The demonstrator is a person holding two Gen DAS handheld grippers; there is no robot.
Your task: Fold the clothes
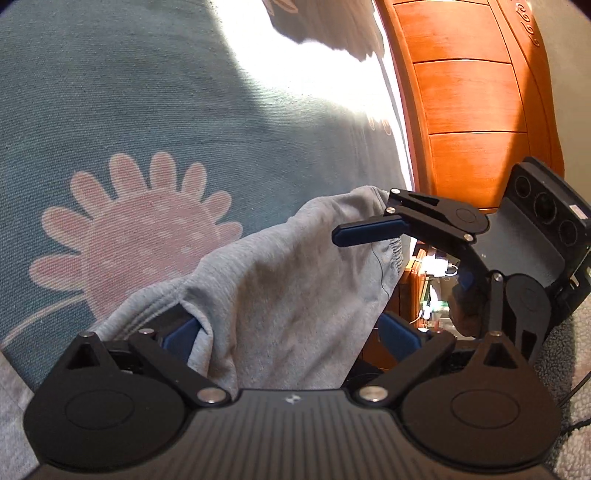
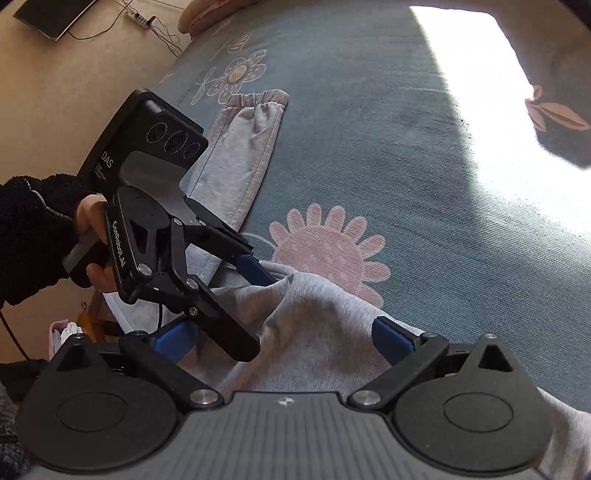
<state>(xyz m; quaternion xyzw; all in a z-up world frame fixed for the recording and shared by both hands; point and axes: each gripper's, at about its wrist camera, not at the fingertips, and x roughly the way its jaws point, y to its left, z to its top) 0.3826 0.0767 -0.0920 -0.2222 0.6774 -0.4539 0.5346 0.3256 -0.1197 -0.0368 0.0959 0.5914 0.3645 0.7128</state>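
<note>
Grey sweatpants (image 1: 280, 280) lie on a teal bedspread (image 1: 110, 81) printed with pink flowers. My left gripper (image 1: 290, 332) is open, its blue pads wide apart with a raised fold of the pants between them. From the right wrist view the left gripper (image 2: 258, 314) shows one finger tucked into the fold. My right gripper (image 2: 284, 336) is open too, with grey cloth bunched between its pads. One of its fingers (image 1: 369, 227) rests on the gathered waistband (image 1: 391, 251). One pant leg with an elastic cuff (image 2: 255, 107) lies flat farther away.
A wooden dresser (image 1: 461, 92) stands close by the bed's edge. A hand (image 2: 88, 214) in a black fleece sleeve holds the left gripper. A power strip (image 2: 138, 16) with cables lies on the tan floor. Bright sunlight (image 2: 491, 110) falls across the bedspread.
</note>
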